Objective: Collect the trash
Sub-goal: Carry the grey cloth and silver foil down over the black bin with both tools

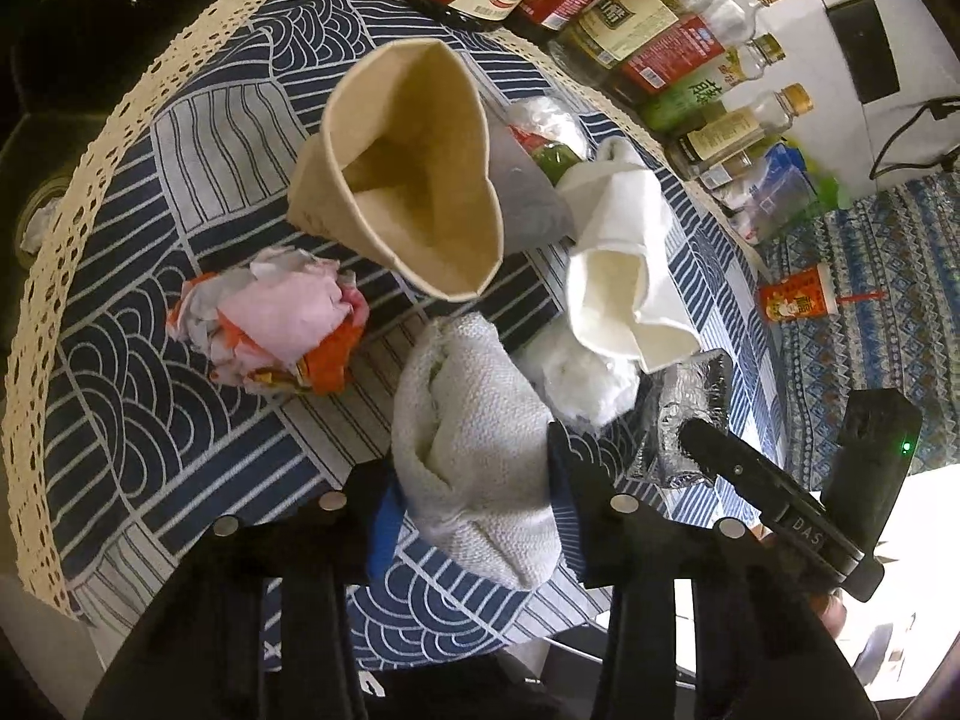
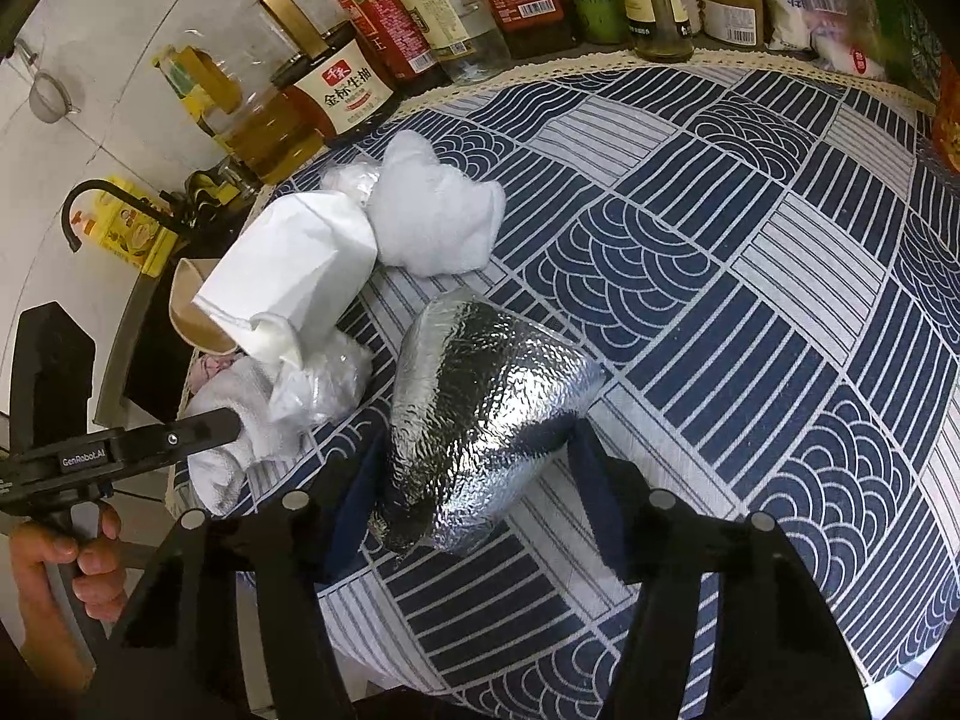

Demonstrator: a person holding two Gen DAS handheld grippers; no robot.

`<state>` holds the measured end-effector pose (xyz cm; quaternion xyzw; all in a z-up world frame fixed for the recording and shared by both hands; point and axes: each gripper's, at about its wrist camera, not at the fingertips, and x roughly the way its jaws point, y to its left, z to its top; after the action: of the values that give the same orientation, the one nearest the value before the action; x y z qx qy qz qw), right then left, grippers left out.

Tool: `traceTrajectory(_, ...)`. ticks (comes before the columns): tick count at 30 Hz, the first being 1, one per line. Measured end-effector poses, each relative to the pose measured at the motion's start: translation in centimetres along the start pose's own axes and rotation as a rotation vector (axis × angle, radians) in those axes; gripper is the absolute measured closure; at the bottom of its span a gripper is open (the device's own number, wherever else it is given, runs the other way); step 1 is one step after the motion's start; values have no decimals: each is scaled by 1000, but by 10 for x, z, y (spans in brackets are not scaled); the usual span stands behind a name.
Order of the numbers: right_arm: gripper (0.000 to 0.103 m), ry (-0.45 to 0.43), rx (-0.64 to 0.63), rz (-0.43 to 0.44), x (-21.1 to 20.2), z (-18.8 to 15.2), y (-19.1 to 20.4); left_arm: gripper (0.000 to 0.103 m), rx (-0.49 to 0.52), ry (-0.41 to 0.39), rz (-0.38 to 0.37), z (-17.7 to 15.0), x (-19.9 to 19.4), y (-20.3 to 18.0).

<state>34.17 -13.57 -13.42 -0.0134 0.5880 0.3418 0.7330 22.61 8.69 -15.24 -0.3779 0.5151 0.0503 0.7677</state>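
Working over the patterned tablecloth, I am seeing it taking up most of both views, its lace edge running along the sink side and a row of condiment bottles crowding the far edge. Next in size, a tan paper cup is lying on its side in the left view, mouth gaping toward my left gripper. That gripper is straddling a crumpled white paper towel; the wad's long axis is running straight out between the fingers, which are sitting right against its sides, though I cannot tell whether they are already squeezing.

My right gripper is doing the same with a silver foil pouch, whose long axis is slanting away and rightward; its jaws are spread around the near end, looking unclenched but close. A folded white paper bag, a white tissue wad and a clear plastic bag are piling between the two tools, so room is tight leftward of the pouch, wide open to its right. A pink and orange wrapper ball is lying well left of the towel, nearer my left tool.
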Motion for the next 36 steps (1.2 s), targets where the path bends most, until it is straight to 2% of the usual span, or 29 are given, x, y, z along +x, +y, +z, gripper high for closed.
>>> traceTrajectory(6, 42, -16, -11, -7, -12, -8, 9, 67, 14, -8, -16, -10, -8, 1)
traceTrajectory(16, 42, -49, -33, -27, -36, -30, 35, 68, 39, -48, -47, -39, -39, 6)
traceTrajectory(36, 42, -93, -77, -40, -76, -113, 111, 68, 92, -157, -85, -121, -125, 34)
